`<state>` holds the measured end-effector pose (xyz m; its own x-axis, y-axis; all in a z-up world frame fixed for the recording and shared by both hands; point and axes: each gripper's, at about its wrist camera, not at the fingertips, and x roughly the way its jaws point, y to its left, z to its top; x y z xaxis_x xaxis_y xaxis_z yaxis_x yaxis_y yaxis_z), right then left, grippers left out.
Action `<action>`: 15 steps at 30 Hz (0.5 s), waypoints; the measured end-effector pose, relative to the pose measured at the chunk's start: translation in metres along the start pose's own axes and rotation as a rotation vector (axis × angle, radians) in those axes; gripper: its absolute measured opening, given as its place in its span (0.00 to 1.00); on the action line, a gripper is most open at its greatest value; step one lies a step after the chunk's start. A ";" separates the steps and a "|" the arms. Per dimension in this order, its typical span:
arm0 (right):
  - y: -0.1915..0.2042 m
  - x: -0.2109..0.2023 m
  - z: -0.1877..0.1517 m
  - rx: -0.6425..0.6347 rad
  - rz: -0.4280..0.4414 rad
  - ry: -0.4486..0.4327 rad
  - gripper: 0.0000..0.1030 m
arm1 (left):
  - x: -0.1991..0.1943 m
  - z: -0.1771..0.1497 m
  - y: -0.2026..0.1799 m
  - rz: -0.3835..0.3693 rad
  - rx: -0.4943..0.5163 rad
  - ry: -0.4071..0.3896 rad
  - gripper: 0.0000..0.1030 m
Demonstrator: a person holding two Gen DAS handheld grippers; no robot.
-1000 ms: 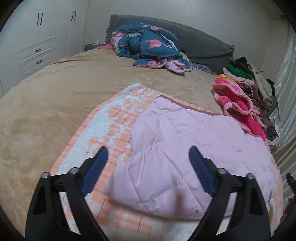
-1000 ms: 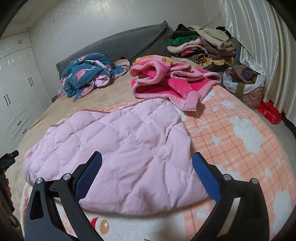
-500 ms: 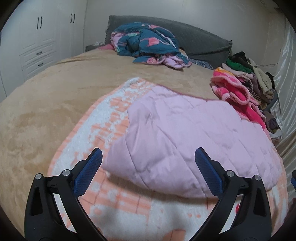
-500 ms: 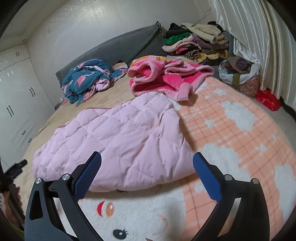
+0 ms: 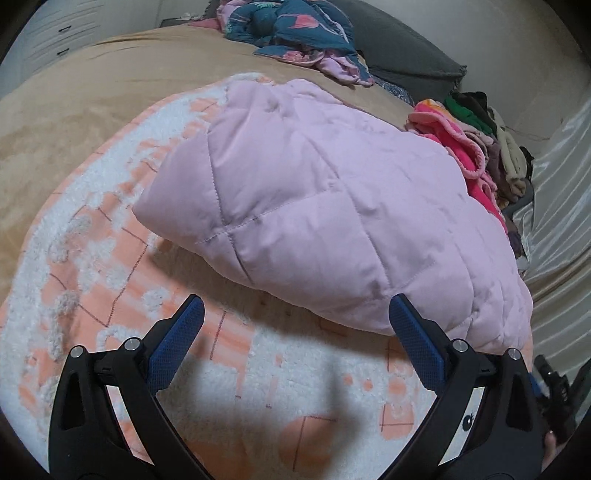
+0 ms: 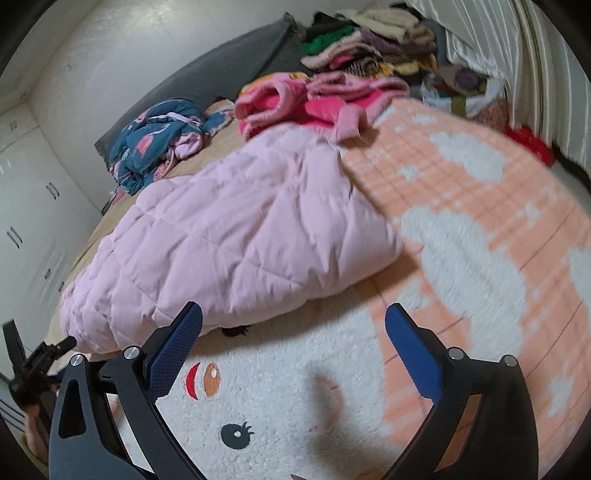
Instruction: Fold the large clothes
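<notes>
A wide bed (image 5: 66,110) with a tan cover fills the room and serves as the folding surface. Spread over its near end lies a fleecy peach-and-white blanket (image 5: 110,288) with a cartoon face, probably laid there as a clean base for folding. On that blanket, towards its far side, rests the pink quilted coat (image 5: 325,206), puffy and already doubled over, its rounded near edge facing the grippers. Beyond the coat, by the headboard, sits a crumpled teal garment (image 5: 295,29). To the coat's right lie a bright pink fleece (image 6: 306,99) and a stack of mixed clothes (image 6: 369,40), likely waiting their turn. The left gripper (image 5: 295,325) hovers just short of the coat's near edge, jaws wide and empty. The right gripper (image 6: 293,325) does likewise at the coat's other end, jaws wide, seemingly so both ends can be gripped together.
</notes>
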<state>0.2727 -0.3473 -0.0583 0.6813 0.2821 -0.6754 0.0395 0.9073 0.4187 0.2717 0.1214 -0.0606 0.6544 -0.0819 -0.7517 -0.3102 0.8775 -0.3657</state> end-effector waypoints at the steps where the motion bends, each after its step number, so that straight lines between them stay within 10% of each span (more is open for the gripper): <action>1: -0.001 0.005 0.000 0.013 0.004 0.004 0.96 | 0.000 0.001 0.001 -0.003 -0.006 -0.003 0.91; 15: -0.021 0.071 0.019 0.259 0.112 0.047 0.96 | 0.019 0.011 0.024 -0.138 -0.185 0.017 0.91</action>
<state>0.3337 -0.3521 -0.1034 0.6576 0.3959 -0.6410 0.1556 0.7611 0.6297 0.2845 0.1458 -0.0779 0.6883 -0.2043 -0.6961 -0.3409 0.7559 -0.5589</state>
